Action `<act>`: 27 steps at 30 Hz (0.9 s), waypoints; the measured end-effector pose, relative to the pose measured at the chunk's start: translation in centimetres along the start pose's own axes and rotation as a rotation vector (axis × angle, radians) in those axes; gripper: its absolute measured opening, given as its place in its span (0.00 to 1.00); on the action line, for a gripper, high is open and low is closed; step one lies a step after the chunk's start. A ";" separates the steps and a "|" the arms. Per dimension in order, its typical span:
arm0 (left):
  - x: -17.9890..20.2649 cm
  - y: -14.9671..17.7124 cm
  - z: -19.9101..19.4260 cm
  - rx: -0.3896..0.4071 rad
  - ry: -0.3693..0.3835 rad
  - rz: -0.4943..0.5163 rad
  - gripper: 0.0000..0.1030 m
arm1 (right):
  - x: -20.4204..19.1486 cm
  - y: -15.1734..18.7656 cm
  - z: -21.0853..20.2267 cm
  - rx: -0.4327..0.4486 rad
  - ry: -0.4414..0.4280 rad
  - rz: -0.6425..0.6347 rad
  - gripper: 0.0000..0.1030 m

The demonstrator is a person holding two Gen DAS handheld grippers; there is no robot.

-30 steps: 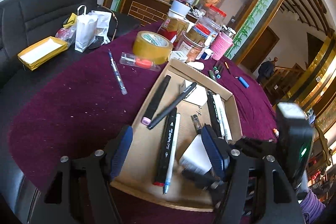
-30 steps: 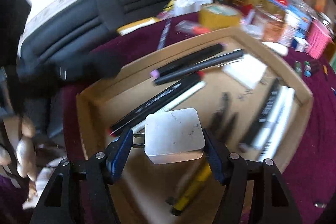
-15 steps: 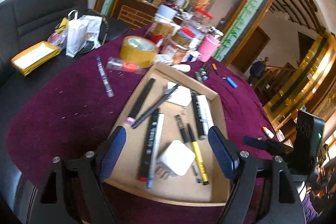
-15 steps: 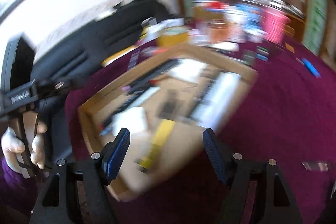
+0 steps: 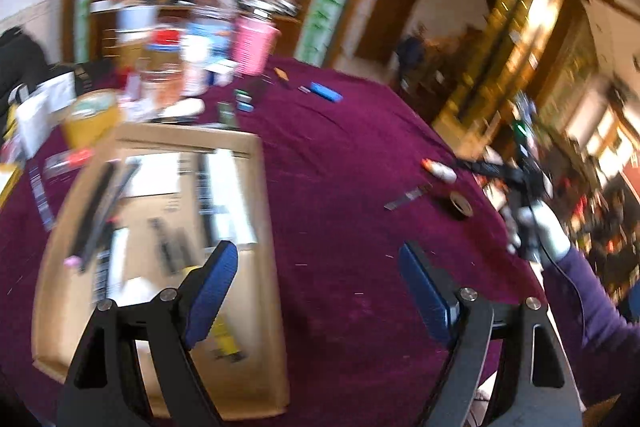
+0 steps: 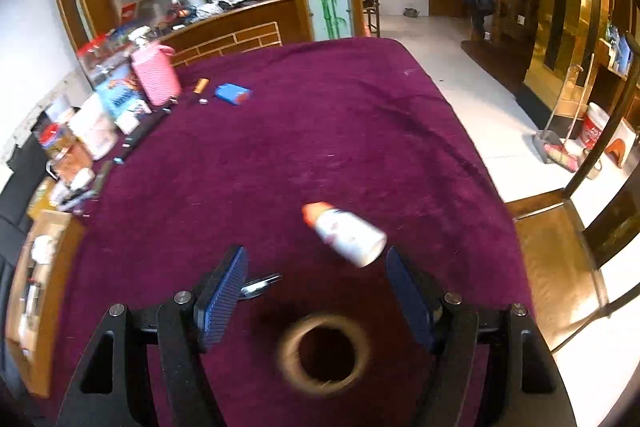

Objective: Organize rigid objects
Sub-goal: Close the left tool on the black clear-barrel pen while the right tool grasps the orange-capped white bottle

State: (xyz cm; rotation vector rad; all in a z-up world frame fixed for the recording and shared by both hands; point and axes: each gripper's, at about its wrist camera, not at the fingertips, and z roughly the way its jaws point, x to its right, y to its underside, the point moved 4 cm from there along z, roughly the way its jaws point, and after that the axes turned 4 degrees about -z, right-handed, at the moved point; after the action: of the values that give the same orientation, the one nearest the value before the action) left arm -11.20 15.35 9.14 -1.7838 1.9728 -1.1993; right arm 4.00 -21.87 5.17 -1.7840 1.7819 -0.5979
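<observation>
The right gripper (image 6: pixel 316 267) is hovering over the maroon tablecloth (image 6: pixel 300 131) with its jaws spread and nothing between the pads; the jaws have just been opening slightly. Directly below it a small brown tape ring (image 6: pixel 322 353) is lying flat, and a metal strip (image 6: pixel 260 283) is lying just beside the left pad. A little farther, a white bottle with an orange cap (image 6: pixel 344 233) is lying on its side, apart from the pads. The left gripper (image 5: pixel 320 283) is hanging over bare cloth at the right edge of the cardboard tray (image 5: pixel 264 211), jaws spread wide, having just opened further, gripping nothing. The tray is holding blurred pens, markers and a white block. To the far left, a pink cup (image 6: pixel 156 77), jars and a blue object (image 6: pixel 232 93) are standing near the table's far edge. A purple sleeve (image 5: pixel 588 311) is showing at the right of the left wrist view.
</observation>
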 end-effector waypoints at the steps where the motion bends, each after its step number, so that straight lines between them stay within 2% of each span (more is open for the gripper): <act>1: 1.0 -0.2 1.0 -0.019 0.009 0.020 0.80 | 0.3 -0.3 0.7 0.000 0.015 -0.015 0.73; 4: 4.1 -0.9 4.2 -0.070 0.027 0.079 0.80 | 0.7 -1.3 2.8 -0.018 0.022 -0.053 0.73; 8: 7.3 -2.0 8.2 -0.106 0.016 0.154 0.80 | 1.1 -1.6 5.1 -0.032 0.025 -0.049 0.73; 10: 9.1 -2.4 10.3 -0.121 0.008 0.212 0.80 | 1.6 -1.3 5.8 -0.037 0.007 -0.025 0.64; 12: 11.1 -2.6 13.0 -0.149 0.002 0.286 0.79 | 2.0 -0.4 6.3 -0.049 -0.026 -0.008 0.45; 14: 12.8 -2.5 15.8 -0.187 0.003 0.347 0.79 | 1.8 0.2 6.9 -0.066 -0.007 -0.042 0.41; 16: 14.3 -2.4 18.3 -0.215 0.015 0.411 0.79 | 1.4 0.3 6.5 -0.067 0.000 -0.070 0.41; 22: 16.6 -1.8 24.9 -0.263 -0.046 0.572 0.79 | 1.0 0.7 6.4 -0.064 -0.025 -0.082 0.40; 23: 16.7 -1.6 25.9 -0.288 -0.050 0.592 0.73 | 1.0 0.7 6.5 -0.062 -0.029 -0.076 0.40; 24: 16.7 -1.2 26.6 -0.308 -0.059 0.612 0.72 | 1.1 0.7 6.5 -0.061 -0.037 -0.068 0.41; 25: 16.7 -1.3 26.4 -0.288 -0.043 0.609 0.62 | 1.3 0.7 6.5 -0.059 -0.047 -0.057 0.41; 26: 16.8 -1.4 26.3 -0.314 -0.014 0.592 0.47 | 1.4 0.7 6.5 -0.057 -0.054 -0.049 0.41; 27: 16.8 -1.5 26.3 -0.330 0.002 0.573 0.39 | 1.5 0.7 6.5 -0.057 -0.064 -0.040 0.41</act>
State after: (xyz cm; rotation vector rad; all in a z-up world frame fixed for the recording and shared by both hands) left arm 2.97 -10.63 -0.89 -1.1771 2.5479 -0.7207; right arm 7.79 -22.92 -0.28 -1.8599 1.7397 -0.5052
